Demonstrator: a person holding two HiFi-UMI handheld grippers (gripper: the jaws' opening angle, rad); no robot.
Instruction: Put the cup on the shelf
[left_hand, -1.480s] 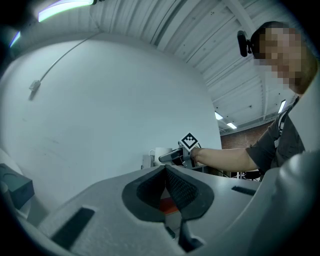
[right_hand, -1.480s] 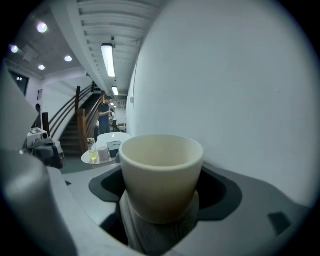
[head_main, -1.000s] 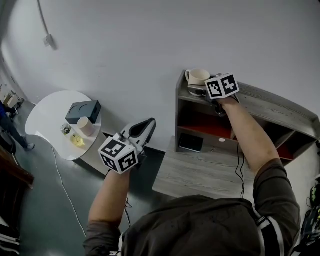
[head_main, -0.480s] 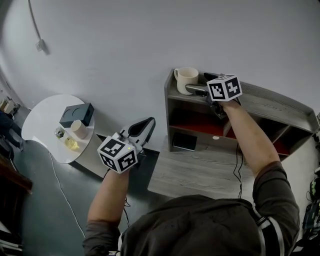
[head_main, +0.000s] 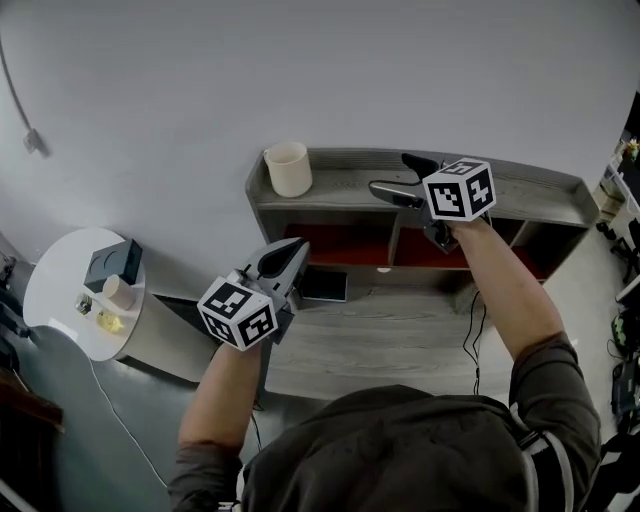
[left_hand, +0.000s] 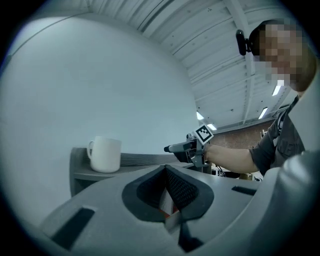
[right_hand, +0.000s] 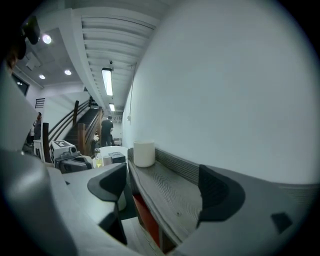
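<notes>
Cup (head_main: 288, 170): cream mug, probably ceramic; rigid, breakable, smooth; take across body. Stands upright on shelf (head_main: 520, 190) top, left end. Right gripper (head_main: 393, 178): empty, jaws wide, closing. Left gripper (head_main: 288, 252): jaws pressed together, empty

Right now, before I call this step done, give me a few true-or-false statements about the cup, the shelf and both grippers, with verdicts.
1. The cup stands upright on top of the shelf. True.
2. The right gripper is holding the cup. False: its jaws are apart and closing with nothing between them, and the cup stands free, well clear of it.
3. The left gripper has its jaws together with nothing in them. True.
4. The cup is at the shelf's right end, seen from the head view. False: it is near the left end.
5. The left gripper is touching the cup. False: it is held in front of the shelf, apart from the cup.
</notes>
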